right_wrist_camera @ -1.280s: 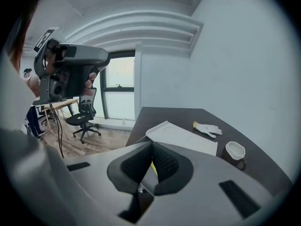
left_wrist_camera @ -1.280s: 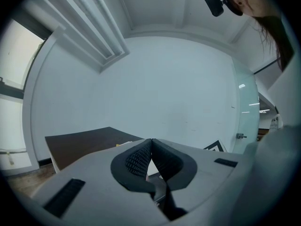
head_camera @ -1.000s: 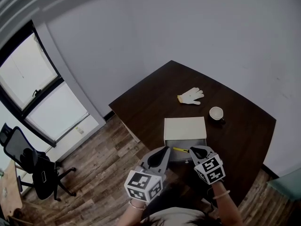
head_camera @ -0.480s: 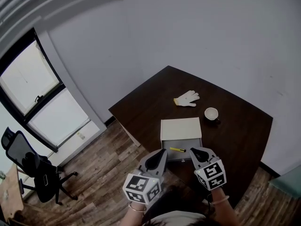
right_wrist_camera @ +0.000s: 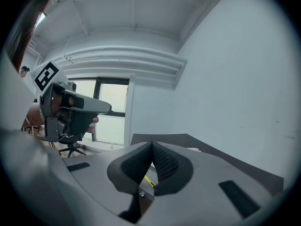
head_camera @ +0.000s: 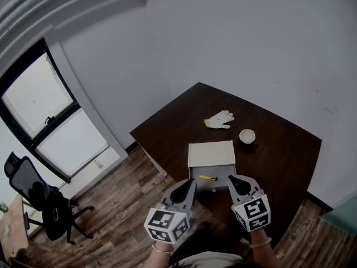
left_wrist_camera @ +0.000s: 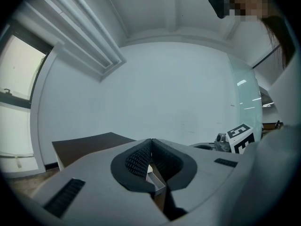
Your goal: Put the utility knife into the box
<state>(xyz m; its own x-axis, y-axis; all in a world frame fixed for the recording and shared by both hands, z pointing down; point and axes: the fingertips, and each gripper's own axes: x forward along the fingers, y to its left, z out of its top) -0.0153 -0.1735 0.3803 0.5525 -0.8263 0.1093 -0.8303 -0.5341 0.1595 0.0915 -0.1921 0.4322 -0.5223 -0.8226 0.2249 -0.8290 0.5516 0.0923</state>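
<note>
The small yellow utility knife (head_camera: 208,177) lies inside the open drawer (head_camera: 224,174) of the cream rectangular box (head_camera: 211,151) on the dark wooden surface (head_camera: 281,149), long axis left to right, just ahead between the left tongs (head_camera: 188,185) and right tongs (head_camera: 234,180), both closed on nothing.

Pale walls (head_camera: 251,49), wood-plank floor (head_camera: 122,205), dark table (head_camera: 279,149), black-framed window (head_camera: 50,116), black office chair (head_camera: 39,200).
</note>
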